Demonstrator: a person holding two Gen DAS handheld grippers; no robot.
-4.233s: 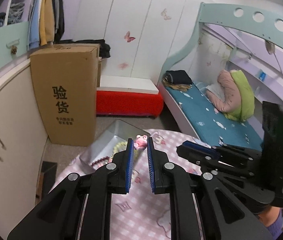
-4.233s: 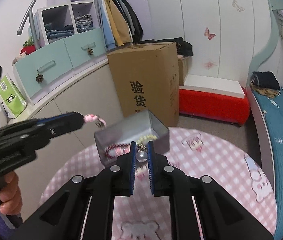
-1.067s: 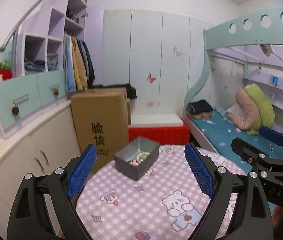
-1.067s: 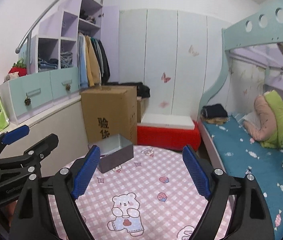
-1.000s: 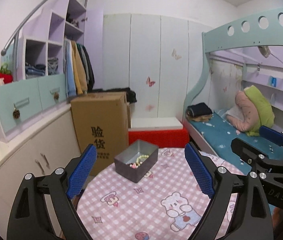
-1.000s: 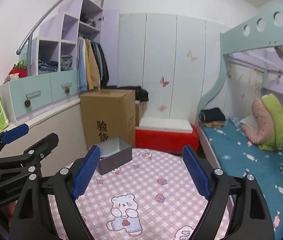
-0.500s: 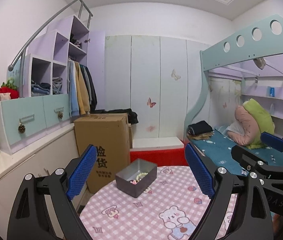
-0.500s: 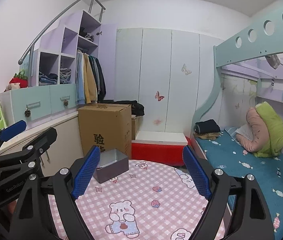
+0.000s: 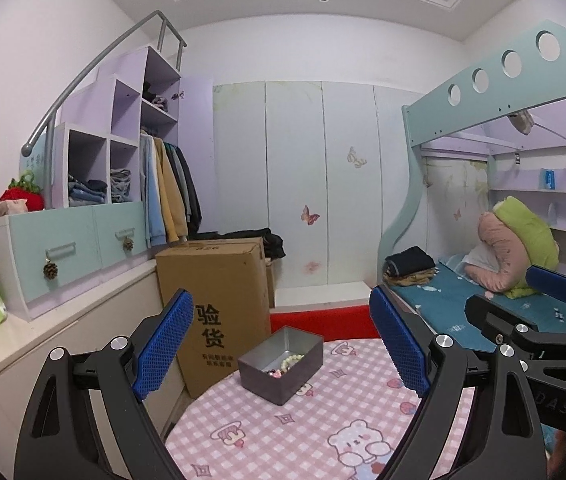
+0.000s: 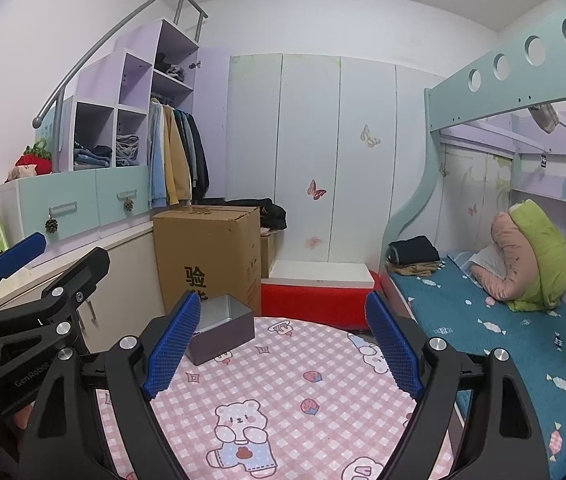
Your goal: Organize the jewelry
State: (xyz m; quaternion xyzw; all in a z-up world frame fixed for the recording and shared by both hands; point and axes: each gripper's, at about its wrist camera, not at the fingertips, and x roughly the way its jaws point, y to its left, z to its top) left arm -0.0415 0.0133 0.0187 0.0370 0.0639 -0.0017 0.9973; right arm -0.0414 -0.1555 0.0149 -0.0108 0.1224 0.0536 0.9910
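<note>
A grey metal tin (image 9: 281, 364) sits at the far edge of the round table with the pink checked cloth (image 9: 315, 420). Inside it lie a pale bead bracelet (image 9: 292, 360) and small dark and pink pieces. My left gripper (image 9: 281, 348) is open, held back from the tin and above the table, with nothing between its blue pads. My right gripper (image 10: 281, 346) is open too and holds nothing. In the right wrist view the tin (image 10: 223, 330) shows behind the left blue pad, its contents hidden. The right gripper's body (image 9: 539, 320) shows at the right of the left wrist view.
A tall cardboard box (image 9: 215, 308) stands on the floor just behind the table, next to a low cabinet (image 10: 119, 280). A red and white bench (image 10: 315, 288) lies further back. A bunk bed (image 10: 495, 320) runs along the right. The left gripper's body (image 10: 23, 308) shows at the left.
Both views have tilted upward, so the table and tin sit lower in frame and more ceiling shows. Earlier, both grippers were shut on trinkets at the tin; now they are open and drawn back.
</note>
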